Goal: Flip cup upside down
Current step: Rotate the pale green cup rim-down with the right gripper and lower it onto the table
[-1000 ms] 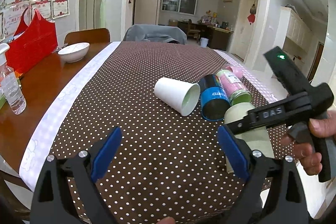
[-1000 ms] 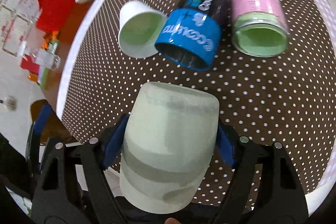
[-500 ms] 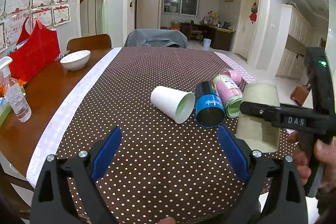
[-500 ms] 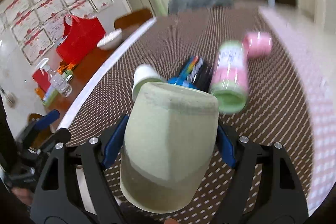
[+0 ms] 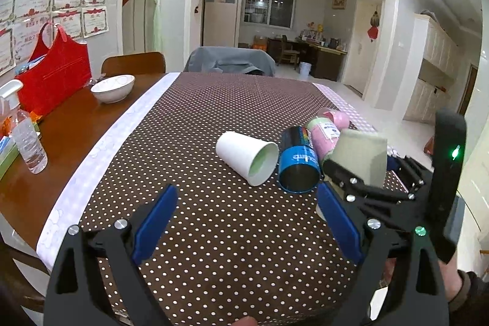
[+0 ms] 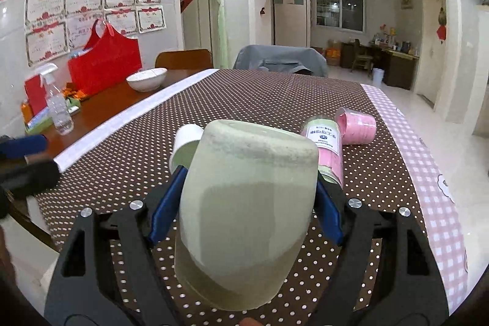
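Note:
My right gripper (image 6: 244,203) is shut on a pale green cup (image 6: 247,203). The cup's closed base points up and away from the camera, its wider end down toward the dotted cloth. In the left wrist view the same cup (image 5: 360,158) shows at the right, held by the right gripper (image 5: 357,173) just above the table's right side. My left gripper (image 5: 244,222) is open and empty, hovering over the near middle of the brown dotted tablecloth (image 5: 214,203).
A white paper cup (image 5: 247,156), a blue can (image 5: 298,164), a pink-and-green jar (image 5: 322,136) and a pink cup (image 6: 357,126) lie on their sides mid-table. A white bowl (image 5: 113,87), red bag (image 5: 52,78) and spray bottle (image 5: 26,133) stand left.
The right gripper has swung up from pointing down at the table to pointing level, turning the green cup with it so its base faces up. The left gripper stayed put.

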`<act>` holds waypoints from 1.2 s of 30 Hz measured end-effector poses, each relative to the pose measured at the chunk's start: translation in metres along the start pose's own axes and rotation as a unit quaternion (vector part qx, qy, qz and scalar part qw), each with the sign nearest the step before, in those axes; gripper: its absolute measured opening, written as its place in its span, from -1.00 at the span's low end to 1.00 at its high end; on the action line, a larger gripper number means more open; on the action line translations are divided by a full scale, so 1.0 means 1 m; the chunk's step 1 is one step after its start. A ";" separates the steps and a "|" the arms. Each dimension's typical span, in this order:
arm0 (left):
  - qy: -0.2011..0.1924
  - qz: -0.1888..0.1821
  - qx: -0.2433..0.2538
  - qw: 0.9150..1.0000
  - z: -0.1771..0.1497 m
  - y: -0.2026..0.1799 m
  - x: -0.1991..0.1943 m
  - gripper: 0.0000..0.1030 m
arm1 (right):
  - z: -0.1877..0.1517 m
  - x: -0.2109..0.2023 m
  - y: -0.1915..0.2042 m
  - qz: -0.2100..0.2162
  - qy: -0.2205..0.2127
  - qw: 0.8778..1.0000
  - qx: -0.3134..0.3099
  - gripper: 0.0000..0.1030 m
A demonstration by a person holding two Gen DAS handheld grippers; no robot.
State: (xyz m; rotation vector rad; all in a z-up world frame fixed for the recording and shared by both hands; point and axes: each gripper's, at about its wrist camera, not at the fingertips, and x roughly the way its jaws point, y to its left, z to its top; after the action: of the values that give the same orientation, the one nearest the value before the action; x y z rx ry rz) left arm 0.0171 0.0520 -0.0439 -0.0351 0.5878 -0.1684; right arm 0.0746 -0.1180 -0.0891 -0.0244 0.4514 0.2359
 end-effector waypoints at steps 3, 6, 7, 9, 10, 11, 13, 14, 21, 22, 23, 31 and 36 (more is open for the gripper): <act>0.001 0.003 -0.004 1.000 0.000 0.004 0.001 0.77 | -0.003 0.006 0.000 -0.004 0.008 1.000 -0.010 0.47; 0.001 0.004 -0.007 1.000 -0.001 0.006 0.001 0.77 | -0.005 0.010 0.002 -0.008 0.014 1.000 -0.023 0.47; 0.001 0.004 -0.007 1.000 -0.001 0.006 0.001 0.77 | -0.006 0.010 0.003 -0.009 0.015 0.999 -0.028 0.47; 0.001 0.003 -0.007 1.000 -0.001 0.007 0.001 0.77 | -0.008 0.010 0.005 -0.008 0.018 0.999 -0.036 0.47; 0.002 0.002 -0.007 1.000 -0.002 0.006 0.002 0.77 | -0.010 0.010 0.006 -0.007 0.020 0.999 -0.040 0.47; 0.002 0.002 -0.006 1.000 -0.002 0.006 0.001 0.77 | -0.011 0.011 0.007 -0.007 0.022 0.999 -0.043 0.48; 0.003 0.000 -0.003 1.000 -0.002 0.004 0.003 0.77 | -0.015 0.011 0.007 -0.007 0.026 0.999 -0.042 0.48; 0.004 0.000 -0.002 1.000 -0.002 0.004 0.003 0.77 | -0.016 0.012 0.007 -0.006 0.030 0.999 -0.041 0.48; 0.004 -0.003 0.002 1.000 -0.003 -0.001 0.002 0.77 | -0.022 0.002 0.011 0.013 0.038 0.998 -0.042 0.53; 0.004 -0.003 0.002 1.000 -0.003 -0.001 0.002 0.77 | -0.021 -0.001 0.013 0.017 0.039 0.998 -0.042 0.67; 0.003 -0.003 0.002 1.000 -0.003 -0.002 0.001 0.77 | -0.021 -0.003 0.013 0.019 0.039 0.998 -0.042 0.75; -0.004 -0.006 0.005 1.000 -0.001 -0.006 -0.007 0.77 | -0.015 -0.018 0.005 0.045 0.045 0.998 -0.003 0.88; -0.012 -0.010 0.006 1.000 0.000 -0.010 -0.014 0.77 | -0.001 -0.032 -0.010 0.070 0.036 0.996 0.046 0.88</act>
State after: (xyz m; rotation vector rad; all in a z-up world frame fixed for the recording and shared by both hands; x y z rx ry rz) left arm 0.0037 0.0449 -0.0354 -0.0315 0.5632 -0.1897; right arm 0.0482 -0.1345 -0.0766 0.0904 0.5356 0.3528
